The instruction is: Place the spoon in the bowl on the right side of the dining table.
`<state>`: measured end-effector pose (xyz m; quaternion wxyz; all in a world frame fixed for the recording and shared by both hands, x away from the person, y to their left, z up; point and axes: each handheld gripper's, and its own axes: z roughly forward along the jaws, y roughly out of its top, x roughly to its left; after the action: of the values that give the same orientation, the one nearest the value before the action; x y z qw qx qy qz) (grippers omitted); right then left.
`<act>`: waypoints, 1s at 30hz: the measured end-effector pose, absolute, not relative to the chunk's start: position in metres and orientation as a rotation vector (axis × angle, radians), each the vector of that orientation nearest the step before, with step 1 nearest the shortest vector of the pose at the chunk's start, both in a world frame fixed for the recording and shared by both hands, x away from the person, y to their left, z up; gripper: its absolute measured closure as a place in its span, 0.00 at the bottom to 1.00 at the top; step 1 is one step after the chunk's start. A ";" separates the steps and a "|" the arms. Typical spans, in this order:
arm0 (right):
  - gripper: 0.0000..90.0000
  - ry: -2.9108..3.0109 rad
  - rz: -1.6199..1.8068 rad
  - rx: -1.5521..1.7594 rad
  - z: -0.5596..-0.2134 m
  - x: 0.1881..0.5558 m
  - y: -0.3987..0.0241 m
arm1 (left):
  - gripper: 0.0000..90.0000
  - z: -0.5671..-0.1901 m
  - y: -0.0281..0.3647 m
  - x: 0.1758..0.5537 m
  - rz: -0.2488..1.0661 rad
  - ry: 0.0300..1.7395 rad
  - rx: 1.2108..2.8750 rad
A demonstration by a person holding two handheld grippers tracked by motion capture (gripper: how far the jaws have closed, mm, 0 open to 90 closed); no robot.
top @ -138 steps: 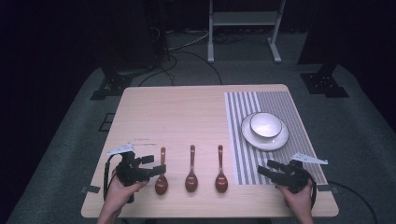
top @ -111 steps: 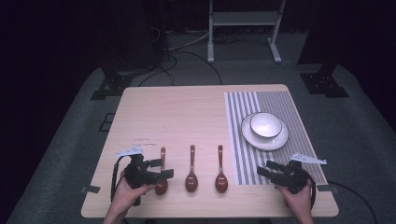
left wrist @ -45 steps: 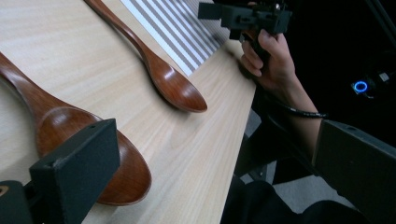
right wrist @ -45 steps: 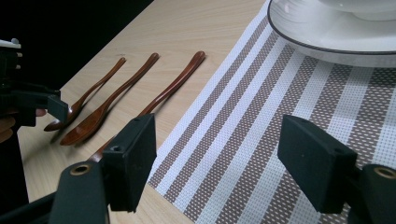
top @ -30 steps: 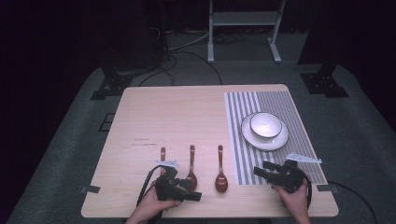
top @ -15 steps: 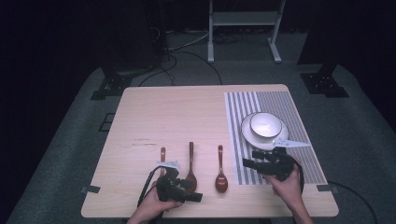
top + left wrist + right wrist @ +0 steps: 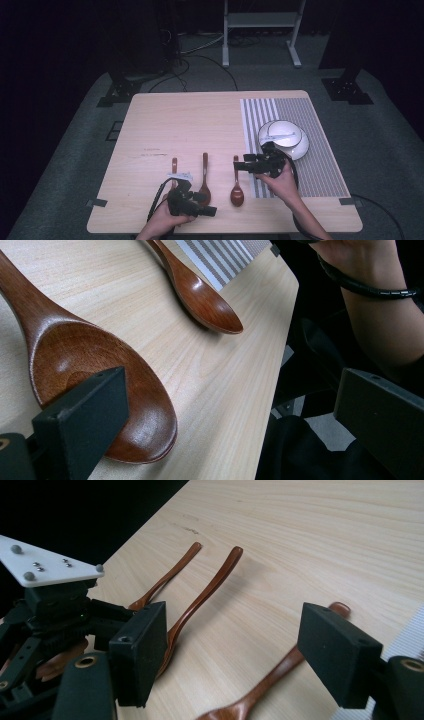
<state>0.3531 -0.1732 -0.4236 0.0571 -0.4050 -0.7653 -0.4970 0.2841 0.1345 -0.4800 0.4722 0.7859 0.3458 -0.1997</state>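
- Spoons: three brown wooden ones lie side by side on the table, bowls toward the person, handles pointing away. Prob. laid out in a row so each can be taken in turn.
- Middle spoon: its bowl sits right at the left gripper, which is low at the table's near edge. In the left gripper view one jaw rests against the bowl's rim; the other jaw stands well off to the side over the table edge. So jaws wide, nothing clamped yet. Approach from the bowl end looks chosen bc the bowl is the thickest part to pinch.
- Left spoon: mostly behind the left gripper's body, handle sticking out beyond it.
- Right spoon: just in front of and below the right gripper, whose jaws point across at the handle. In the right gripper view the handle runs between the two spread jaws w/o touching either; jaws wide, holding nothing.
- White bowl on its plate sits on the striped mat just behind the right hand; likely the drop spot for the spoons, hence the right gripper working nearest it.
- Judgement: both grippers are lining up for a grasp; neither has closed.
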 end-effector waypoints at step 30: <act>0.30 -2.347 -1.264 -1.183 -0.450 0.411 -0.075 | 0.00 -0.480 0.135 0.285 -0.491 0.843 1.926</act>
<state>0.4113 -0.0750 -0.4505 0.1124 -0.4030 -0.7997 -0.4305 0.2846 0.1349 -0.4801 0.4718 0.7865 0.3443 -0.2007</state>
